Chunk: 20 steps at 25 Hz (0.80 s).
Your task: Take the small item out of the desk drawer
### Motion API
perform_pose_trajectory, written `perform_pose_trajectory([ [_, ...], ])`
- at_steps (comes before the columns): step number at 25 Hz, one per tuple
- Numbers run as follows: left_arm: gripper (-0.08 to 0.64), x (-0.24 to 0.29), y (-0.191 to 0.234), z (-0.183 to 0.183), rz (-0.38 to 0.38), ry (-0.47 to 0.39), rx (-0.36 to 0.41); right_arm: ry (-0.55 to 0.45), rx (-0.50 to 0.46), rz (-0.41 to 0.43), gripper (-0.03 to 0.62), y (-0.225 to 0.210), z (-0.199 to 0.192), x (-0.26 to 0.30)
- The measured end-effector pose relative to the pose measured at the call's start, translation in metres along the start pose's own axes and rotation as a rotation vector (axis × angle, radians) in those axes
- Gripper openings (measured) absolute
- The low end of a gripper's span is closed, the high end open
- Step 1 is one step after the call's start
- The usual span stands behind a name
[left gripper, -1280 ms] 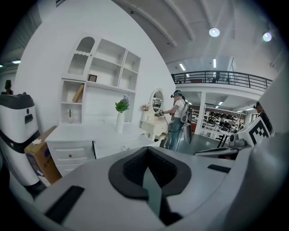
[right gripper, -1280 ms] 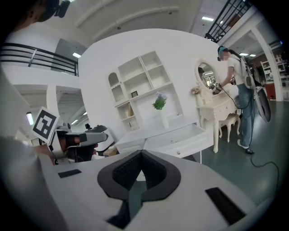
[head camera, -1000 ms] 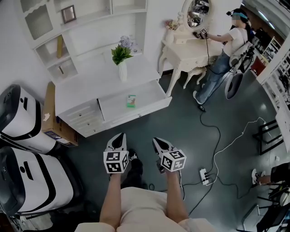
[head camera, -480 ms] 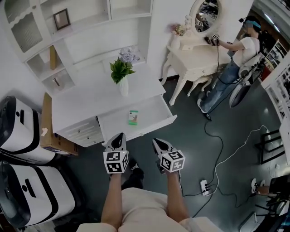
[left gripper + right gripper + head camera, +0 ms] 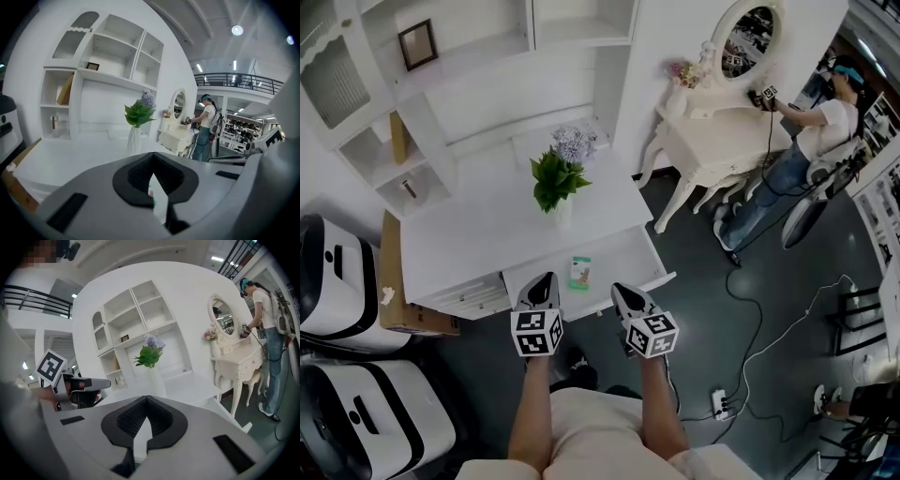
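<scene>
Inside the open drawer [image 5: 623, 265], small flat green-and-white packet [image 5: 579, 272], left gripper [image 5: 542, 279] and right gripper [image 5: 619, 290] fingers together, empty

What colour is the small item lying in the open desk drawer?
The small item is mostly green with a pale patch; the head view shows it best.

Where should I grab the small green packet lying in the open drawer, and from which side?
Pinch the green packet across its long edges, coming down from above over the drawer front. It lies flat on the drawer floor, long axis front to back, so probably only its narrow width fits. The left tongs and right tongs are both shut; open one first.
</scene>
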<state>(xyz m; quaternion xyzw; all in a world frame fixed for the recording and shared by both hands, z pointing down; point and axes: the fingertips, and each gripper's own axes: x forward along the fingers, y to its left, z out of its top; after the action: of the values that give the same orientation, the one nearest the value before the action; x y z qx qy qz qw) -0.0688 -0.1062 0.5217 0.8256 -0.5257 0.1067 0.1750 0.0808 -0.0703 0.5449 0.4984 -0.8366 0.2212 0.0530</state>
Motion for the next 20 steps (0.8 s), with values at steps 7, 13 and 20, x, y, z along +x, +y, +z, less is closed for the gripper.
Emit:
perform_pose_trajectory([
  [7, 0.017, 0.032, 0.030, 0.003, 0.018, 0.027, -0.024, 0.036, -0.006, 0.012, 0.025, -0.011, 0.005, 0.040],
  [13, 0.016, 0.043, 0.041, 0.005, 0.046, 0.050, -0.007, 0.071, -0.030, 0.056, 0.025, -0.010, 0.010, 0.068],
  [20, 0.016, 0.063, 0.054, 0.018, 0.123, 0.050, -0.034, 0.153, -0.058, 0.120, 0.025, -0.022, 0.020, 0.104],
])
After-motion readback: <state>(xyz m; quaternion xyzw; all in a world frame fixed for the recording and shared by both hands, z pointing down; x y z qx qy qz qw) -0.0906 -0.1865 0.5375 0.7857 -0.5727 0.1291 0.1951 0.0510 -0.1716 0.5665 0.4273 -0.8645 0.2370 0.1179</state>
